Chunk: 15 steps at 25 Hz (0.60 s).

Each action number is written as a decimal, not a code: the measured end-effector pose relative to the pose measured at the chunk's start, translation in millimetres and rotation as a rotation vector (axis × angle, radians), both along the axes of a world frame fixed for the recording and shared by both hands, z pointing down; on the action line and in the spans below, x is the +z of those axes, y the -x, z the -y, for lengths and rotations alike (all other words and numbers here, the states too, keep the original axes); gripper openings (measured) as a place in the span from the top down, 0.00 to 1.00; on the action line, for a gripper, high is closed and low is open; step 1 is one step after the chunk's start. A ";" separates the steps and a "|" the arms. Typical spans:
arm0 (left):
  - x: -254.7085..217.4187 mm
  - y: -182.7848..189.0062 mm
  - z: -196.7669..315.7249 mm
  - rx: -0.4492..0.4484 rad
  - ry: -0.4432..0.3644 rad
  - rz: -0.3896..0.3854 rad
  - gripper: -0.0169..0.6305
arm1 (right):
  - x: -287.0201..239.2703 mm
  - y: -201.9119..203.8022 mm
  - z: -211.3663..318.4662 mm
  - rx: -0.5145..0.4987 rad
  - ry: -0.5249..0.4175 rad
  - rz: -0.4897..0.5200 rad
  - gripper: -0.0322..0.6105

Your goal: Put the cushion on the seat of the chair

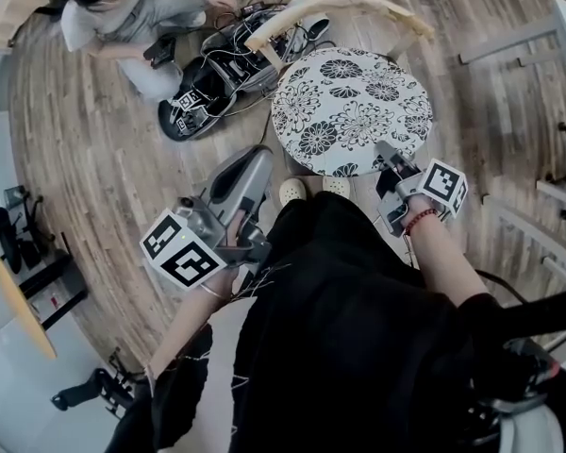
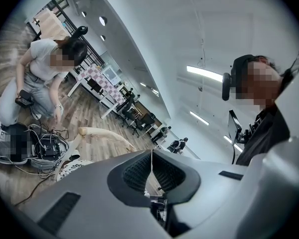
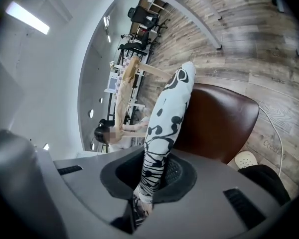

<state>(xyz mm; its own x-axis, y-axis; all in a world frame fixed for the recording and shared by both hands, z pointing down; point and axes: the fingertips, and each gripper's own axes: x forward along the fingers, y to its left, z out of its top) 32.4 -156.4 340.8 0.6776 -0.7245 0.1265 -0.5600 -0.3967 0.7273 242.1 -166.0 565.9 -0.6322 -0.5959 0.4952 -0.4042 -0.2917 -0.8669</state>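
Pinching the floral cushion [image 1: 354,111], likely soft, light and floppy, at its five-o'clock hem with right gripper [image 1: 389,159] jaws, left gripper [image 1: 255,166] jaws pressed together, empty.

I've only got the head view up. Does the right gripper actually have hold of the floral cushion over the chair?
Observer: Yes. In the right gripper view, the right gripper is clamped on the edge of the cushion.
Operator: From up here the cushion covers the chair. Is the seat there beneath it?
Observer: A brown seat shows right beside the cushion. I cannot tell whether the cushion lies flat on it.
Operator: And the left gripper?
Observer: In its own view, the left gripper is shut, with nothing between its jaws.
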 end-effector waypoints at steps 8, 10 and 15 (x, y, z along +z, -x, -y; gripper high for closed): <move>0.7 -3.1 -6.5 -0.002 0.011 0.004 0.94 | 8.6 -1.9 -10.0 -0.004 0.026 -0.009 0.90; 4.8 0.2 -3.6 -0.002 0.022 0.004 0.94 | 13.0 0.8 -8.3 -0.005 0.035 -0.016 0.90; 14.4 11.1 3.1 -0.006 0.043 0.005 0.94 | 27.0 6.2 -4.0 0.008 0.065 -0.032 0.90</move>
<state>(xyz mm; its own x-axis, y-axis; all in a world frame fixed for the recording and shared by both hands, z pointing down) 21.2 -159.5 355.3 0.6725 -0.7222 0.1617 -0.5663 -0.3615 0.7407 235.9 -162.0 592.8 -0.6109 -0.5669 0.5527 -0.4283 -0.3505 -0.8329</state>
